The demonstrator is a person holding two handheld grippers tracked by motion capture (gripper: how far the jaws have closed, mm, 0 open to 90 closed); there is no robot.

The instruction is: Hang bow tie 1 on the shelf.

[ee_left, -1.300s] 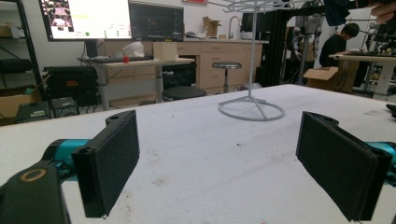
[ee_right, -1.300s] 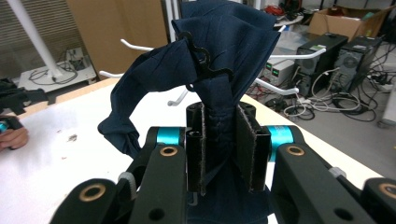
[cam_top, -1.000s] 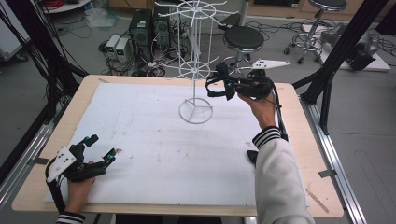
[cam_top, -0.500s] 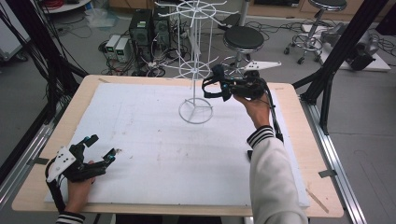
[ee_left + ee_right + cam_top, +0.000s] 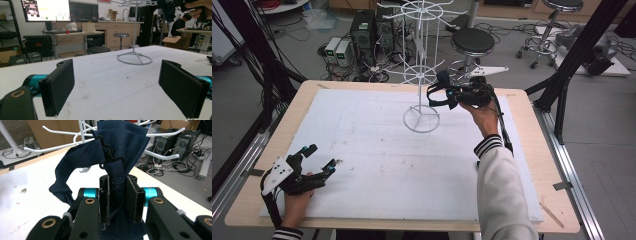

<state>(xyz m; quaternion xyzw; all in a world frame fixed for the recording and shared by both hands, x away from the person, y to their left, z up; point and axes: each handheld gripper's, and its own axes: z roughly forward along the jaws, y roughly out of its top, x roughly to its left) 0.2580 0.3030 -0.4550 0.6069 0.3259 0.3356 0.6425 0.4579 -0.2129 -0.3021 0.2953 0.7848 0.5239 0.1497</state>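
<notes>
From above, the right gripper (image 5: 451, 94) is lifted off the table and held just beside the white wire rack (image 5: 421, 70), level with its lower ring of prongs, with a dark blue cloth (image 5: 435, 92) bunched in front of it; the left gripper (image 5: 314, 162) rests low on the white mat (image 5: 377, 165) near the front left corner, well apart from the rack, its jaws spread and nothing between them. The mat is bare between the two hands, so there is plenty of room to move there, while the wooden table edge (image 5: 542, 150) and the black frame posts lie close on the right. In the left gripper view the two black pads (image 5: 58, 87) stand wide apart over the stained mat, the rack's ring base (image 5: 134, 59) far ahead and the other hand high at the top right. In the right gripper view the jaws are closed tight on the dark blue cloth (image 5: 120, 150), which rises in a fold with a small black clip or hook (image 5: 110, 152) on it, right among the white prongs (image 5: 50, 148). I would guess the cloth is meant for one of those prongs; the risk is that the loose tail snags a neighbouring prong, or that a push sideways tips the light rack, since nothing steadies its base.
</notes>
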